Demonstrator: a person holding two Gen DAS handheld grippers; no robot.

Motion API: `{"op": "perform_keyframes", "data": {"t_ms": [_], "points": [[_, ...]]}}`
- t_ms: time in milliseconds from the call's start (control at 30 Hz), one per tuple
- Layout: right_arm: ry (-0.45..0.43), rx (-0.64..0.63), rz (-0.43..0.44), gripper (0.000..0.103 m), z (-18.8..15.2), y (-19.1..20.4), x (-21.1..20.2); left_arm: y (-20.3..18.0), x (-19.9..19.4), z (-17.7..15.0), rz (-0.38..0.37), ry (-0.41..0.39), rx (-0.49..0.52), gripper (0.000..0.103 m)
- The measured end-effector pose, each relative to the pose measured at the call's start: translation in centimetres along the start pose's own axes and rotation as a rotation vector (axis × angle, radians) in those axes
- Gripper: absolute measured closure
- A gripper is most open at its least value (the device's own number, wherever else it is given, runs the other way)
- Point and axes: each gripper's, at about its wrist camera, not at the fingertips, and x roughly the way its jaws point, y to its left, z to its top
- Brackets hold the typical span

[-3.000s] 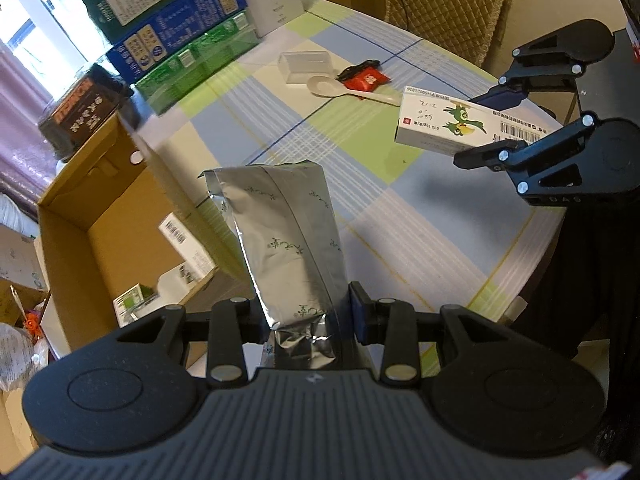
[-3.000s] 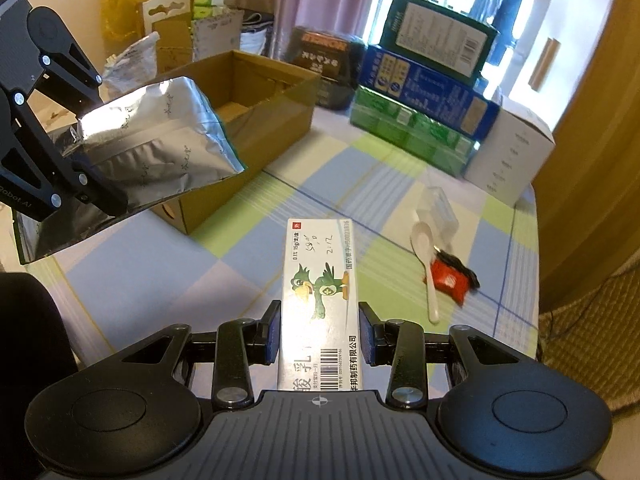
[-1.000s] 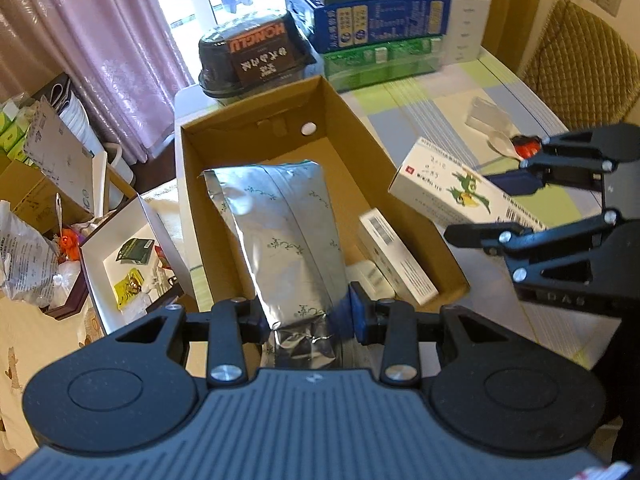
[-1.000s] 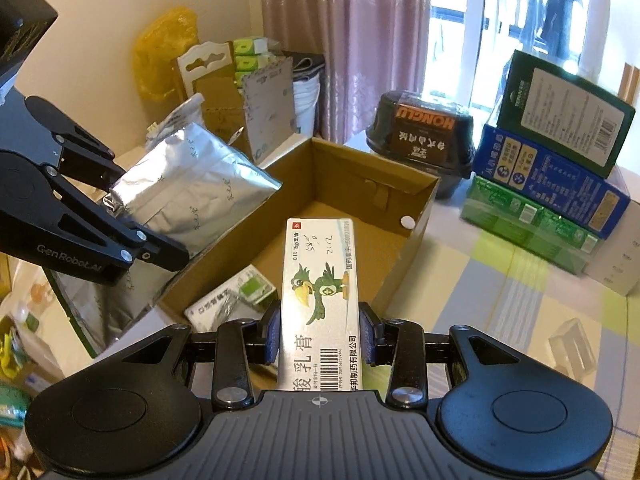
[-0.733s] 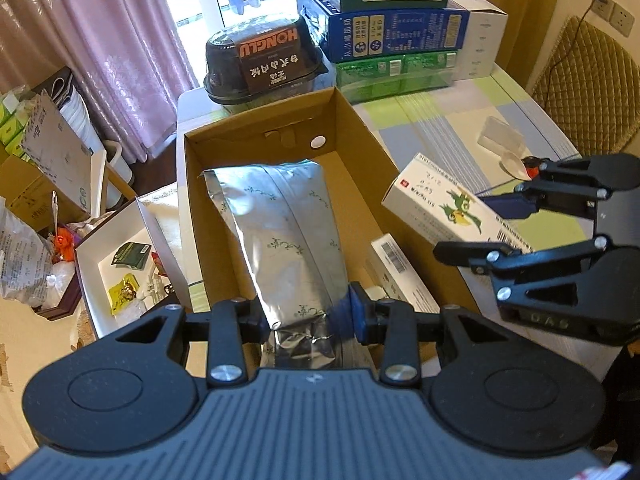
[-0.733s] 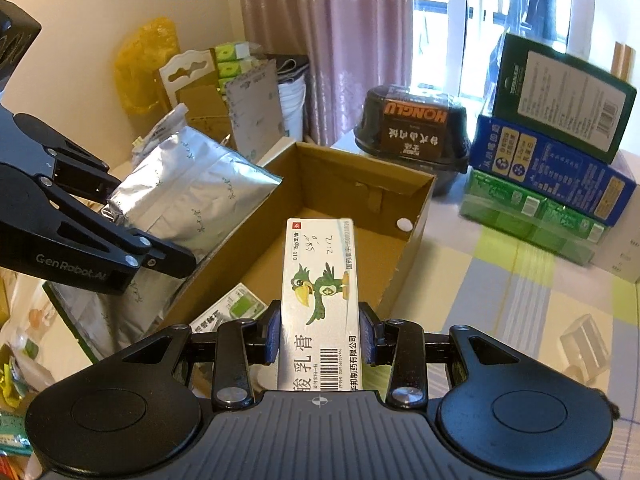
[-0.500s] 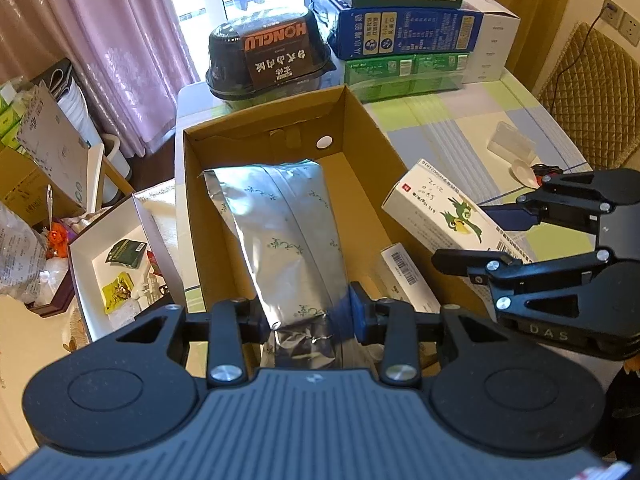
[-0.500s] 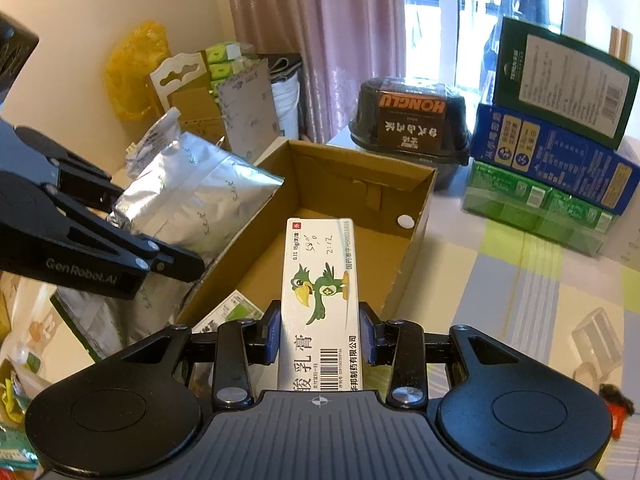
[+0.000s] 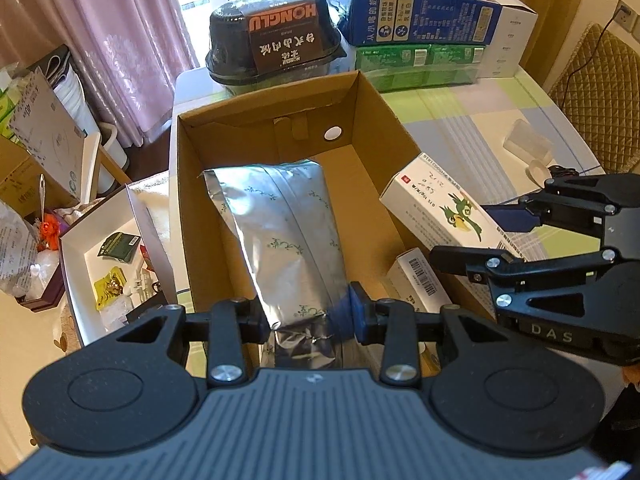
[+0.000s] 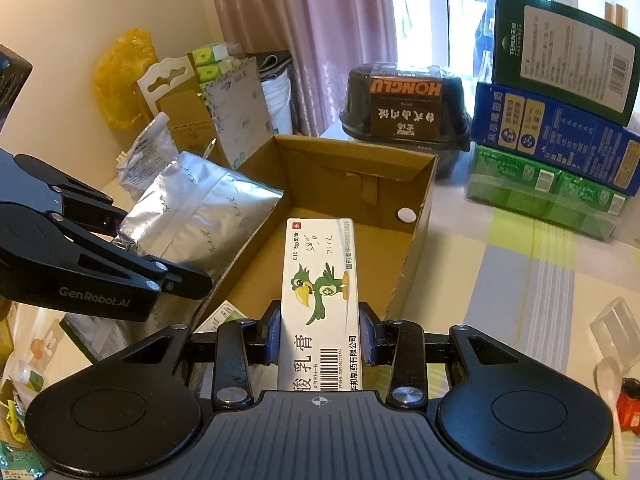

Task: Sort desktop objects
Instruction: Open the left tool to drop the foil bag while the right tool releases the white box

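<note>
My left gripper (image 9: 308, 316) is shut on a silver foil pouch (image 9: 286, 232), which hangs over the open cardboard box (image 9: 188, 208). A white medicine box with a green bird (image 10: 320, 292) is clamped in my right gripper (image 10: 320, 338), above the same cardboard box (image 10: 420, 240) near its right wall. In the left wrist view the right gripper (image 9: 504, 240) comes in from the right with the medicine box (image 9: 444, 208). In the right wrist view the left gripper (image 10: 176, 268) enters from the left with the pouch (image 10: 200, 216). Small boxes (image 9: 416, 276) lie inside.
A black bowl (image 9: 276, 36) and stacked blue and green cartons (image 9: 416, 40) stand behind the box. A clear plastic cup (image 10: 612, 328), a white spoon (image 10: 608, 380) and a red packet (image 10: 630, 404) lie on the checked tablecloth. A white tray (image 9: 100, 256) and clutter sit left of the table.
Both grippers have carried their loads from over the tablecloth to above the cardboard box, and keep edging forward and lower over it. Neither grip has changed.
</note>
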Motion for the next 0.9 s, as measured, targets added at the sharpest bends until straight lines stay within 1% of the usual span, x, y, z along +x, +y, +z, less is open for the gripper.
{"op": "perform_keyframes", "data": {"t_ms": [67, 100, 133, 200, 400, 500, 567, 633, 667, 767, 833, 900], "points": [[0.000, 0.004, 0.001, 0.067, 0.0, -0.1, 0.2, 0.2, 0.2, 0.0, 0.004, -0.004, -0.011, 0.070], [0.000, 0.007, 0.002, 0.067, 0.1, -0.2, 0.2, 0.3, 0.2, 0.0, 0.010, -0.014, -0.025, 0.064], [0.000, 0.009, 0.002, 0.067, 0.1, -0.2, 0.2, 0.4, 0.2, 0.0, 0.017, -0.018, -0.033, 0.055], [0.000, 0.014, 0.003, 0.067, 0.1, -0.3, 0.3, 0.5, 0.0, -0.1, 0.034, -0.026, -0.028, 0.055], [0.001, 0.040, 0.015, 0.067, 0.3, -0.2, 0.5, 1.0, -0.6, -1.0, 0.042, -0.027, -0.028, 0.055], [0.000, 0.063, 0.039, 0.067, 0.5, 0.1, 0.7, 1.4, -0.9, -1.5, 0.045, -0.032, -0.039, 0.055], [-0.021, 0.095, 0.073, 0.067, 0.8, 0.0, 0.8, 1.6, -1.2, -1.8, 0.042, -0.035, -0.045, 0.055], [-0.038, 0.135, 0.091, 0.053, 1.0, -0.3, 0.6, 1.6, -1.5, -2.0, 0.045, -0.036, -0.045, 0.055], [-0.050, 0.143, 0.091, 0.043, 1.2, -0.4, 0.4, 1.6, -1.6, -2.1, 0.046, -0.035, -0.043, 0.055], [-0.073, 0.133, 0.073, 0.043, 1.2, -0.6, -0.5, 1.5, -1.9, -2.7, 0.046, -0.038, -0.042, 0.051], [-0.078, 0.147, 0.069, 0.043, 0.9, -1.1, -1.2, 1.2, -2.1, -3.0, 0.043, -0.042, -0.049, 0.043], [-0.083, 0.157, 0.060, 0.042, 0.4, -1.7, -2.0, 0.8, -2.4, -3.3, 0.044, -0.054, -0.053, 0.041]]}}
